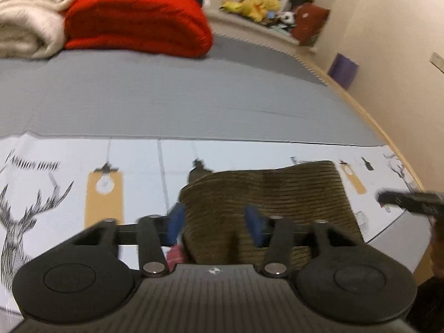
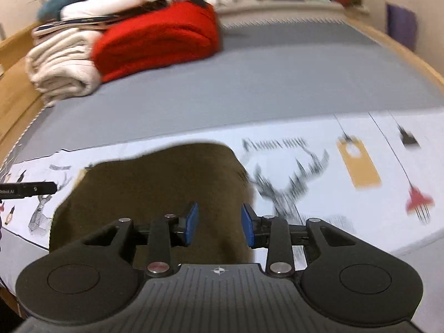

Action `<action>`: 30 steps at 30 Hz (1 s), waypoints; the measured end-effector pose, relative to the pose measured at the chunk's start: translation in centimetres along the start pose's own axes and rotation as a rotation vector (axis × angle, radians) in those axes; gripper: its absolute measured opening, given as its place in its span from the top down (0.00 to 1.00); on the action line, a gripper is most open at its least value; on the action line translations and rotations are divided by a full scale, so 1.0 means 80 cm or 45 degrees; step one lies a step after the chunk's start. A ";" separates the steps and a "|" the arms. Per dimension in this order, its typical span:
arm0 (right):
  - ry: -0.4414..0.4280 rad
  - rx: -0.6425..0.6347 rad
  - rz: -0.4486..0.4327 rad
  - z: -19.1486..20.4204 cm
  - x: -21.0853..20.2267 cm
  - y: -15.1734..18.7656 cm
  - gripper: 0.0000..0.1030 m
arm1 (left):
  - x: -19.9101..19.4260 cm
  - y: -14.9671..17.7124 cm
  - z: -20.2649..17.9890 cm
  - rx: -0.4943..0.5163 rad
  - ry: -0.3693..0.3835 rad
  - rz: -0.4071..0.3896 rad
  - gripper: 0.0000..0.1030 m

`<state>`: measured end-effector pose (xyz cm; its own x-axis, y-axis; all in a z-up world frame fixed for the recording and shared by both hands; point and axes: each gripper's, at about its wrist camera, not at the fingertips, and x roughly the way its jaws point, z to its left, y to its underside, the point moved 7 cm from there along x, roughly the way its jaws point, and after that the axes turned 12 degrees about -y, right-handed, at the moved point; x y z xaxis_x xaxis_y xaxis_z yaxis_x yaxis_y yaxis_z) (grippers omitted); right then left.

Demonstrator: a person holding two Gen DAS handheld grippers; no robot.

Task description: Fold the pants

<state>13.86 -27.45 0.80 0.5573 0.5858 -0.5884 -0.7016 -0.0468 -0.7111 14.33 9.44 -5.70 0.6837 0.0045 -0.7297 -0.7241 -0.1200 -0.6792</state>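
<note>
Left-wrist view: the left gripper (image 1: 215,223) hangs over the pants (image 1: 272,194), an olive-brown ribbed garment lying in a folded bundle on a white printed sheet (image 1: 69,166). The blue fingertips (image 1: 176,222) stand partly apart; the cloth appears behind and between them, but no pad can be seen pressing on it, so the jaws read as half-open and empty (motion blur softens the pad edges). The sheet carries a stag drawing, tan hang-tag shapes and lettering, and lies on the near part of a grey bed surface (image 1: 166,97). At the far end sit a folded red blanket (image 1: 136,19) and, beside it to the left, a cream blanket (image 1: 27,16). The tip of the other tool enters at the right edge, just beyond the bundle.

Right-wrist view: the right gripper (image 2: 219,224) hovers above the same pants (image 2: 155,183), here seen as a dark olive mass on the sheet (image 2: 360,216). Its blue pads (image 2: 248,226) are likewise set at a narrow-to-middling gap with nothing clamped between them. The left tool's black finger shows at the left edge. Red blanket (image 2: 158,41) and cream blanket (image 2: 61,66) lie stacked with other folded linens at the far end of the bed (image 2: 277,83).
</note>
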 end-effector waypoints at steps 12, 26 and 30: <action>0.100 -0.045 0.120 -0.030 0.143 -0.022 0.67 | 0.054 0.065 -0.056 0.553 -0.062 0.172 0.78; 0.174 -0.029 0.113 -0.028 0.187 -0.021 0.66 | 0.051 0.058 -0.041 0.372 -0.023 0.201 0.78; 0.163 0.053 0.069 -0.009 0.139 -0.029 0.55 | 0.036 0.055 -0.044 0.381 -0.020 0.162 0.74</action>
<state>21.97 -21.43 -4.36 0.5685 0.4751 -0.6716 -0.7485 -0.0402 -0.6620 13.44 5.46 -10.48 0.5865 0.0241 -0.8096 -0.7996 0.1762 -0.5741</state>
